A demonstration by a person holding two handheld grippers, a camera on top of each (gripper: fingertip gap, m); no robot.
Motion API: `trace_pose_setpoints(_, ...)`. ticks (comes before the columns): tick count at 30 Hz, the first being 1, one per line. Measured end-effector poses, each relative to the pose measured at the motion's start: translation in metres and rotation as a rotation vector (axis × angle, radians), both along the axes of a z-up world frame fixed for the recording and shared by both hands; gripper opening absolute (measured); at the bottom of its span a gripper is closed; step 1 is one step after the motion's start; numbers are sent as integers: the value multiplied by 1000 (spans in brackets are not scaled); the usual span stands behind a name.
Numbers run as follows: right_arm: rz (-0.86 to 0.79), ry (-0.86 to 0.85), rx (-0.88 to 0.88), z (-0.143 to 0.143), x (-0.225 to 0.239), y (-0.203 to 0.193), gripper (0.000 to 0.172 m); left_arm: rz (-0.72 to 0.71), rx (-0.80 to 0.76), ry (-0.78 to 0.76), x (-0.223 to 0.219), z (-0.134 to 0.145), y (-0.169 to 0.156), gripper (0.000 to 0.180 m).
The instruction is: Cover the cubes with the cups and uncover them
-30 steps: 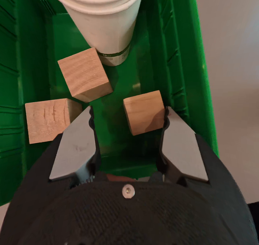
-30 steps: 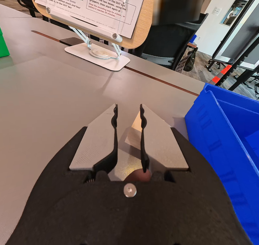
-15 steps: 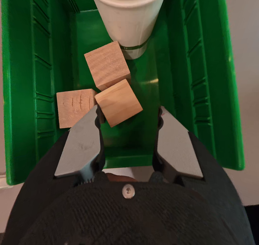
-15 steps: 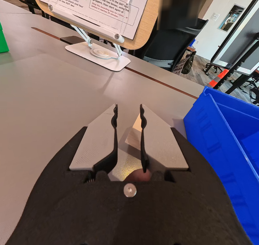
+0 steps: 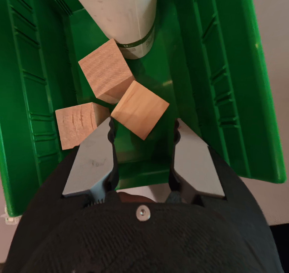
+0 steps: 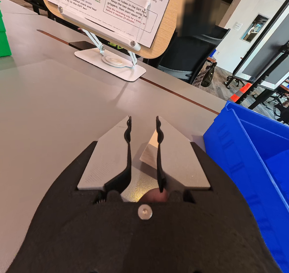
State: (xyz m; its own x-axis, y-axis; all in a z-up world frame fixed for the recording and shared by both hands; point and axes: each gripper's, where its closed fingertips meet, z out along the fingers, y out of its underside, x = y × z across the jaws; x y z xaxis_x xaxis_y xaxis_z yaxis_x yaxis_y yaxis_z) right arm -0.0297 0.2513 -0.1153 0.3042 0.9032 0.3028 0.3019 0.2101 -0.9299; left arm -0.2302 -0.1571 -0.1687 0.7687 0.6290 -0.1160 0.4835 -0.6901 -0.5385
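Wooden cubes lie in the green bin (image 5: 219, 62): three of them, with the middle cube (image 5: 139, 109) in front of the left gripper (image 5: 143, 121), whose fingers stand wide apart and do not press it. White cups (image 5: 125, 15) stand nested behind. The right gripper (image 6: 143, 120) hovers over the table (image 6: 62, 101), slightly open, holding nothing, near the blue bin (image 6: 242, 156).

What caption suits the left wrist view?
Open tongs above three wooden cubes and stacked paper cups in a green bin.
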Motion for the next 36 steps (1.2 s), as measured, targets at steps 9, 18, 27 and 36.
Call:
trace_pose_setpoints(9, 6, 15, -18, 2, 1, 0, 28, -151, -58, -20, 3, 1, 8, 57)
trace_pose_setpoints(18, 16, 11, 3, 2, -1, -3, 28, -356, -83, 117, 9, 27, 7, 52)
trace_pose_setpoints(27, 11, 12, -12, 1, 0, -1, 28, -630, -217, 95, 15, 6, 13, 63)
trace_pose_setpoints(36, 16, 6, -7, 0, -1, -2, 28, -606, -183, 132, 9, -3, 26, 87)
